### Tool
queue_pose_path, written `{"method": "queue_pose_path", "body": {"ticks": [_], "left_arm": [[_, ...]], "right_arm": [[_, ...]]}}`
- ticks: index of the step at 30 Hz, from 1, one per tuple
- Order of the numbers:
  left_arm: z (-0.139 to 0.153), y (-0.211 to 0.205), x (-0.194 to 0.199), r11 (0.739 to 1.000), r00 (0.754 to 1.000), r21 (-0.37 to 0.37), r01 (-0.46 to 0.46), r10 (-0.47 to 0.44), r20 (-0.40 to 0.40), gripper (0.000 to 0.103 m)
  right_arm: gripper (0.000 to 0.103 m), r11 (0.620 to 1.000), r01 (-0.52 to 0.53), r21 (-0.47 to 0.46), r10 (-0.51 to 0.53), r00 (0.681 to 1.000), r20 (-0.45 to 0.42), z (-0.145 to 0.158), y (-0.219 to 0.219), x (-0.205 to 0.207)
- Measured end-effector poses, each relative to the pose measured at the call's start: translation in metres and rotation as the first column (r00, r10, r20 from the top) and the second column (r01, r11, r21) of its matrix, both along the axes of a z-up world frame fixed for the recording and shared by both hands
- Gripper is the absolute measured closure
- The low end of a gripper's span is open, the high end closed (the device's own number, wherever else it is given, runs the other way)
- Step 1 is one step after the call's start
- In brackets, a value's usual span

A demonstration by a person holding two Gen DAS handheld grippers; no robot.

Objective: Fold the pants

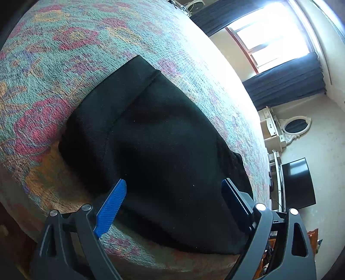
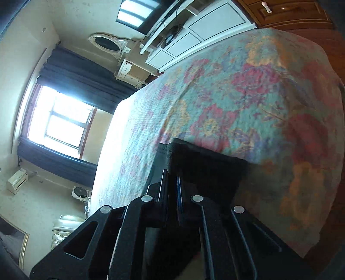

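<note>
Black pants (image 1: 155, 137) lie partly folded on a floral bedspread (image 1: 71, 53). In the left wrist view my left gripper (image 1: 174, 189) is open, its blue pad (image 1: 112, 206) and black pad (image 1: 235, 202) spread over the near edge of the pants, holding nothing. In the right wrist view my right gripper (image 2: 171, 178) is shut on a fold of the black pants (image 2: 207, 165), lifted a little above the bedspread (image 2: 248, 90).
The bed's edge runs along a bright window with dark curtains (image 1: 286, 86) (image 2: 64, 120). A white dresser with an oval mirror (image 1: 295, 127), a TV (image 1: 297, 185) and white cabinets (image 2: 194, 36) stand beyond the bed. Wooden furniture (image 2: 291, 13) is at the far right.
</note>
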State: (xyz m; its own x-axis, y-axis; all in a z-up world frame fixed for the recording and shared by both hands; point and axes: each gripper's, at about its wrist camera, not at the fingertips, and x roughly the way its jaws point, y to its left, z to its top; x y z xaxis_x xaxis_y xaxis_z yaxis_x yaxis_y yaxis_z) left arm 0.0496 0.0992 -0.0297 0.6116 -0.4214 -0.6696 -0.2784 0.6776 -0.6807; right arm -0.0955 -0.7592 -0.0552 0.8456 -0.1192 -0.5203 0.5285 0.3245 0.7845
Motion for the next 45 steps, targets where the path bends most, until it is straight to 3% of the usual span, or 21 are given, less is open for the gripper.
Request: {"method": "queue_pose_path", "body": {"ticks": [2,4,11,15,20,23,27,35,36,39,45], "left_arm": [[0.001,-0.002,0.000,1.000,1.000,0.015,0.010,-0.010,0.002,0.015],[0.001,-0.005,0.000,0.999,1.000,0.031,0.024,-0.024,0.003,0.015],[0.001,-0.009,0.002,0.998,1.000,0.053,0.029,-0.029,0.002,0.015],[0.001,-0.011,0.005,0.998,0.999,0.056,0.034,-0.034,0.005,0.015],[0.001,-0.011,0.006,0.997,0.999,0.060,0.041,-0.041,0.004,0.015],[0.000,-0.010,0.006,0.998,0.999,0.053,0.034,-0.034,0.007,0.015],[0.000,-0.012,0.006,0.997,0.999,0.065,0.039,-0.040,0.010,0.015],[-0.001,-0.013,0.003,0.998,0.999,0.059,0.032,-0.033,0.016,0.015],[-0.001,-0.014,0.003,0.997,0.999,0.062,0.035,-0.036,0.017,0.015],[-0.003,-0.013,0.000,0.997,0.999,0.070,0.040,-0.041,0.015,0.015],[-0.004,-0.008,0.000,0.999,0.999,0.040,0.035,-0.036,0.011,0.015]], "right_arm": [[0.097,0.998,0.021,0.065,-0.020,0.999,-0.028,-0.027,-0.001,-0.008],[0.097,0.992,0.044,0.119,-0.045,0.999,0.006,-0.041,-0.002,-0.015],[0.097,0.997,0.054,0.051,-0.055,0.998,0.013,-0.026,0.003,-0.028],[0.098,0.993,0.044,0.114,-0.046,0.999,0.021,-0.053,-0.005,-0.032],[0.097,0.992,0.038,0.123,-0.041,0.999,0.026,-0.048,-0.008,-0.030],[0.091,0.987,0.025,0.160,-0.033,0.998,0.050,-0.049,-0.006,-0.030],[0.076,0.981,-0.040,0.189,0.021,0.995,0.099,-0.046,0.012,-0.026],[0.075,0.933,-0.253,0.255,0.223,0.965,0.139,-0.058,0.082,-0.004],[0.076,0.926,-0.276,0.257,0.247,0.959,0.138,-0.059,0.092,-0.001],[0.097,0.927,-0.300,0.225,0.285,0.954,0.096,-0.058,0.109,0.002],[0.097,0.938,-0.276,0.211,0.266,0.961,0.071,-0.050,0.107,-0.006]]}}
